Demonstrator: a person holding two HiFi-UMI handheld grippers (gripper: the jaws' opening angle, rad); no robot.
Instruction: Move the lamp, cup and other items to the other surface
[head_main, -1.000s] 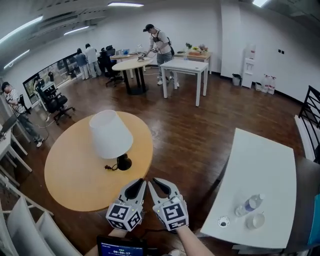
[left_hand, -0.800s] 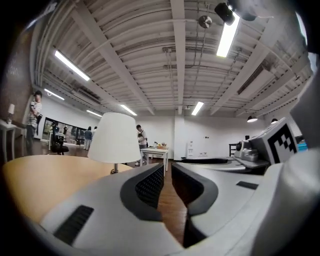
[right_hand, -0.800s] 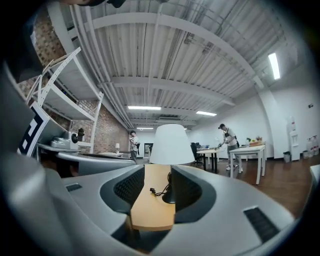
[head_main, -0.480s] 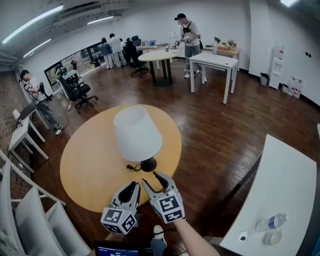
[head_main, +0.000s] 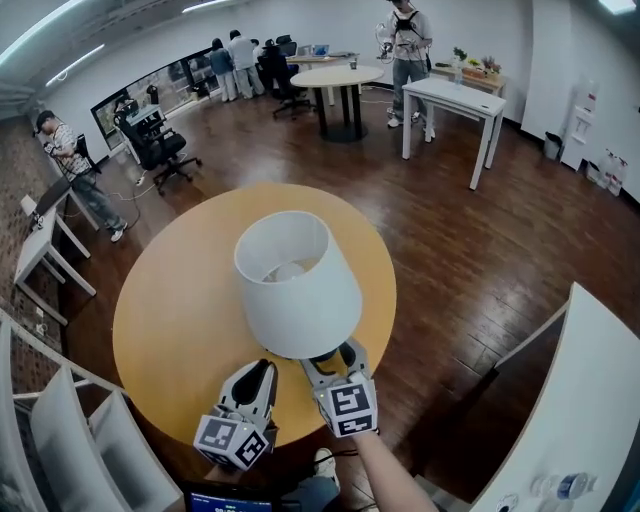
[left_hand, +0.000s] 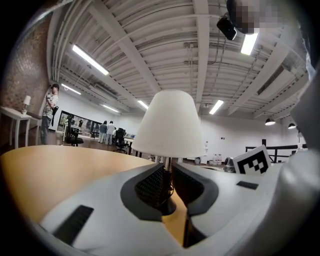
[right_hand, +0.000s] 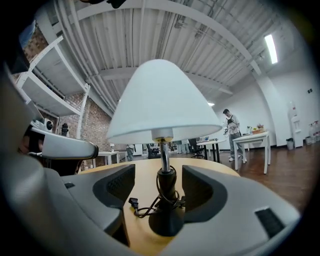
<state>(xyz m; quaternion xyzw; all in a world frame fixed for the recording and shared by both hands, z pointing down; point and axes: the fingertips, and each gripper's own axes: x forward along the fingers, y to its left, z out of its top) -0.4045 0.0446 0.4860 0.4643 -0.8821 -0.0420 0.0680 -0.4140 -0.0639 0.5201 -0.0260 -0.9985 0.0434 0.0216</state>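
Note:
A lamp with a white shade (head_main: 297, 282) stands on the round wooden table (head_main: 170, 310) near its front edge. In the right gripper view its black base (right_hand: 165, 222) and stem, with the cord (right_hand: 142, 207) wound round them, sit between the jaws. My right gripper (head_main: 333, 362) is open; its jaws have just been opening, and the pads (right_hand: 117, 187) stand apart from the lamp. My left gripper (head_main: 257, 372) is beside it to the left, shut and empty. It points at the lamp (left_hand: 168, 125) from a short way off.
A white table (head_main: 590, 400) stands to the right across a strip of dark wood floor, with a bottle (head_main: 565, 487) on it. White shelving (head_main: 60, 440) is at the lower left. People, office chairs and more tables are far behind.
The view has closed in on the round table. Both grippers moved forward to the lamp, and the right jaws opened from shut and now flank the lamp's base.

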